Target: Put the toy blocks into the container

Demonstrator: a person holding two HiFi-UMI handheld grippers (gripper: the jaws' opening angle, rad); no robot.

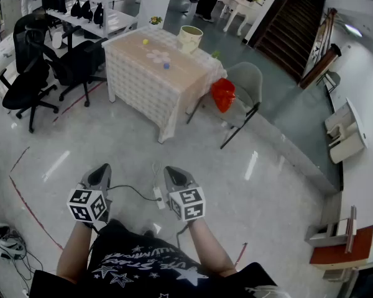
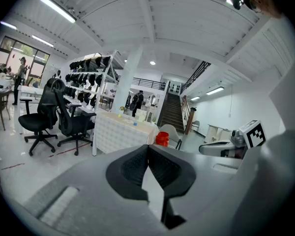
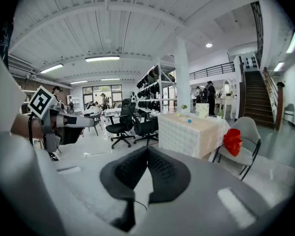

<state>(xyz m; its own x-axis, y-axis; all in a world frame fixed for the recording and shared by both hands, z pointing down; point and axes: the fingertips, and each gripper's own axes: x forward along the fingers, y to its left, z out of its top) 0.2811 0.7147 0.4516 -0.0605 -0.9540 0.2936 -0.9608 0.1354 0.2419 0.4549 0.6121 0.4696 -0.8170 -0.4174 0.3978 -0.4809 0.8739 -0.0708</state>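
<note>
two grippers, one in each hand: the left gripper (image 1: pixel 100 174) and the right gripper (image 1: pixel 175 176) hang low in front of the person, side by side and apart, both pointing forward toward the table (image 1: pixel 143 92). each gripper's own view shows its jaws clenched tip to tip with nothing between them.

two toy blocks show, both on the table top: one yellow block (image 1: pixel 145 41) near the far edge and one blue block (image 1: pixel 166 66) nearer the middle, apart from each other. they are too small to tell any long axis or which way they face. one container (image 1: pixel 190 39), a cream tub, stands upright at the table's far corner with its mouth facing up; both blocks lie outside it.

the one table is well ahead of the grippers, draped in a white checked cloth. one grey chair (image 1: pixel 245 82) stands at its right side with one red bag (image 1: pixel 223 95) on it. black office chairs (image 1: pixel 26 82) stand to the left, at least two. the floor (image 1: pixel 267 185) is glossy grey with a red line (image 1: pixel 25 200) across it at left. a dark staircase (image 1: pixel 295 23) rises at upper right, and white shelving (image 1: pixel 93 5) stands beyond the table.
</note>
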